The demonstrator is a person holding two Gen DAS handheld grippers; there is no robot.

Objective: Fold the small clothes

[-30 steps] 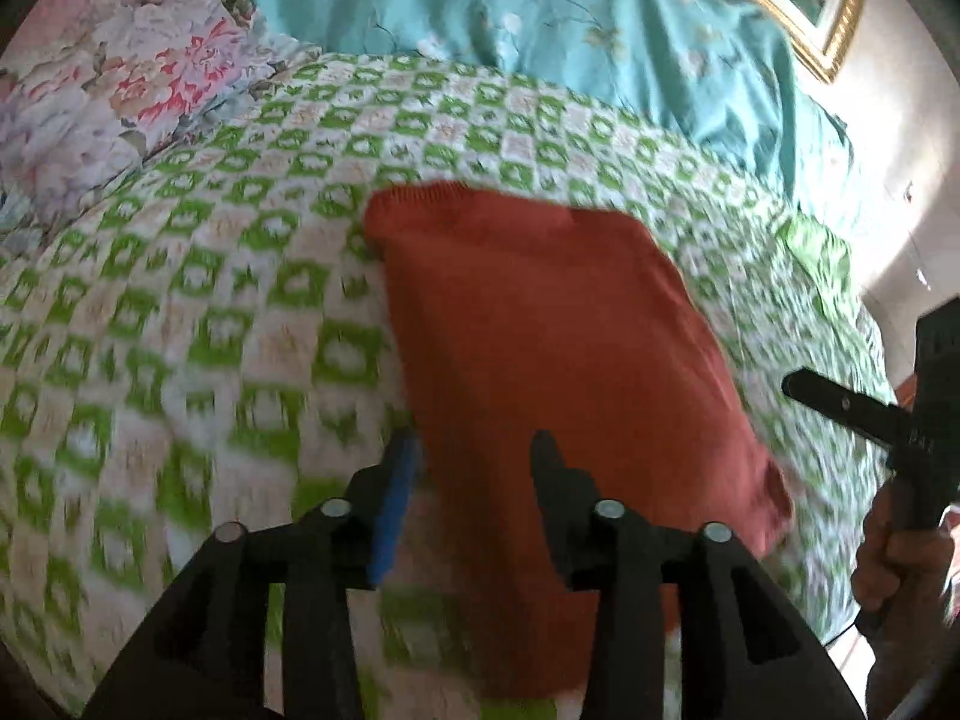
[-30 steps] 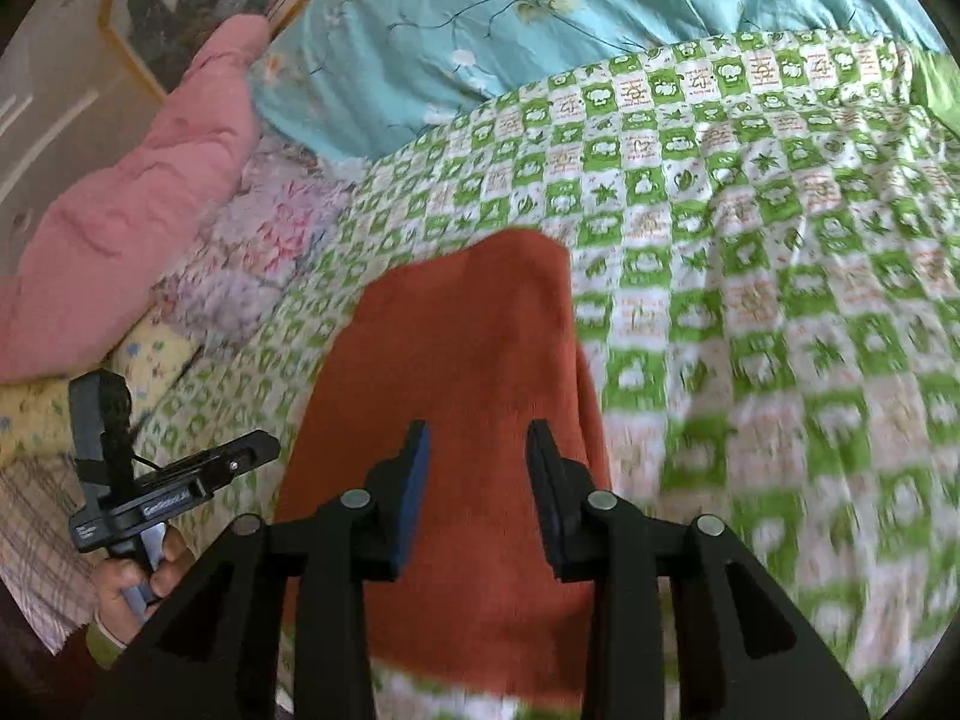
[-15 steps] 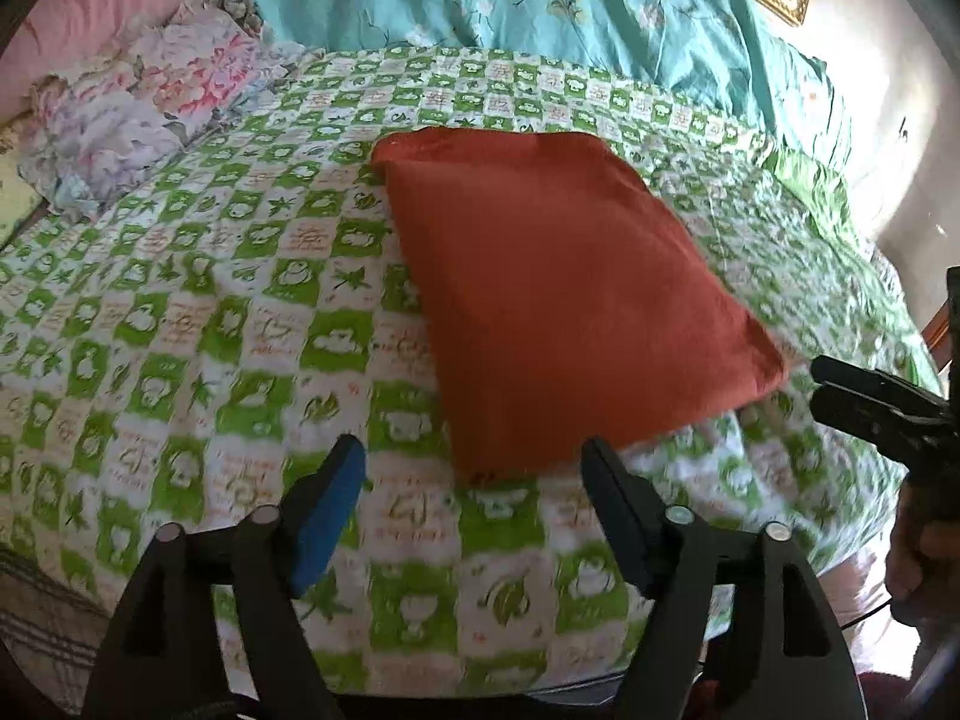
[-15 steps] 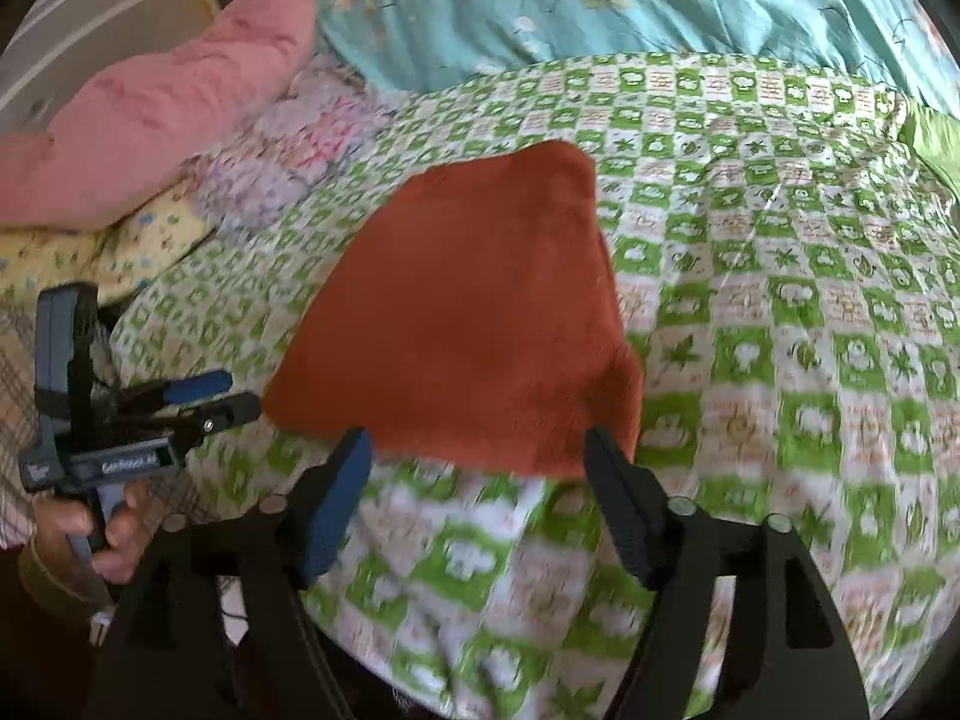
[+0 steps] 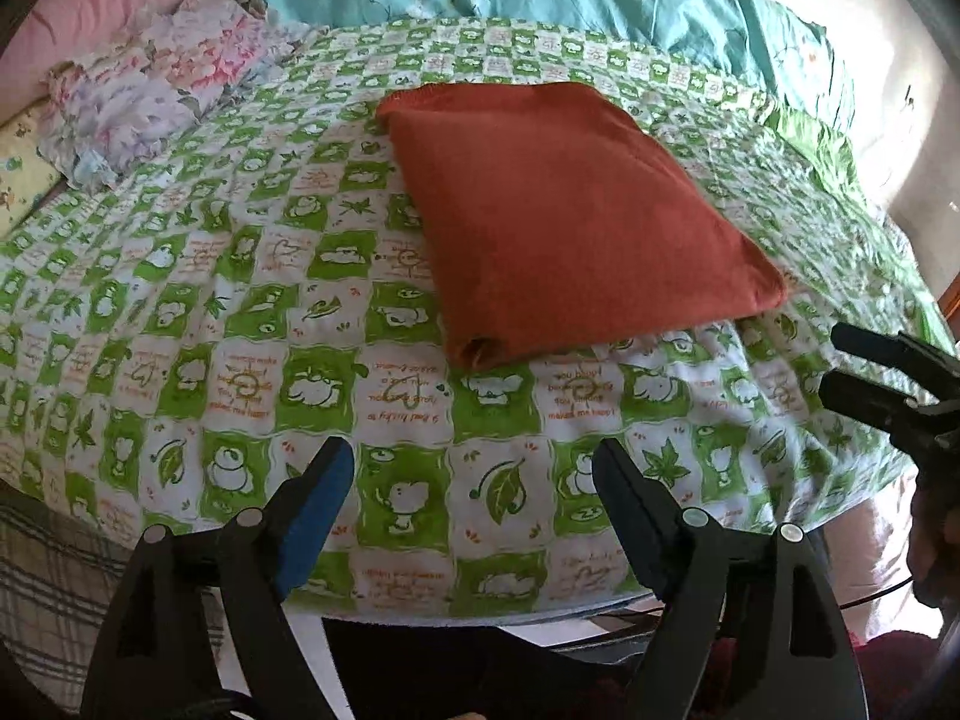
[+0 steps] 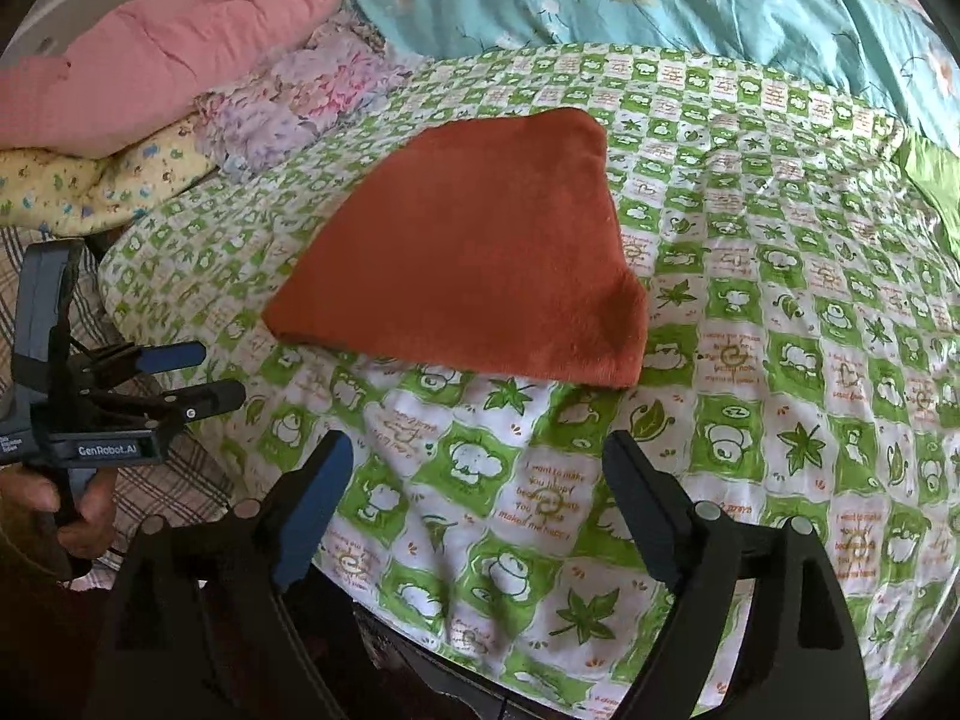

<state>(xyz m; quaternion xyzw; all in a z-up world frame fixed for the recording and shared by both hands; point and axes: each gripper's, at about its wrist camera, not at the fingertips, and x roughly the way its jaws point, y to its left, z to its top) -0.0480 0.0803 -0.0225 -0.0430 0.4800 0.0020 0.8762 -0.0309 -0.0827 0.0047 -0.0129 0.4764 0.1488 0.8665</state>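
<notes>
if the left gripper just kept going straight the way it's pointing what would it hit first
Most likely the green checked bedspread: the open left gripper points across bare cover near the bed's edge. The folded rust-red garment lies further along that line, so it would come next. Depth is hard to judge through the fisheye.

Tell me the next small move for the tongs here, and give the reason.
Probably just keep both tongs back and leave it. The orange garment lies as a flat, neat rectangle on the green checked sheet; the left tongs and right tongs are open, empty and apart from it, so the fold looks finished.
</notes>
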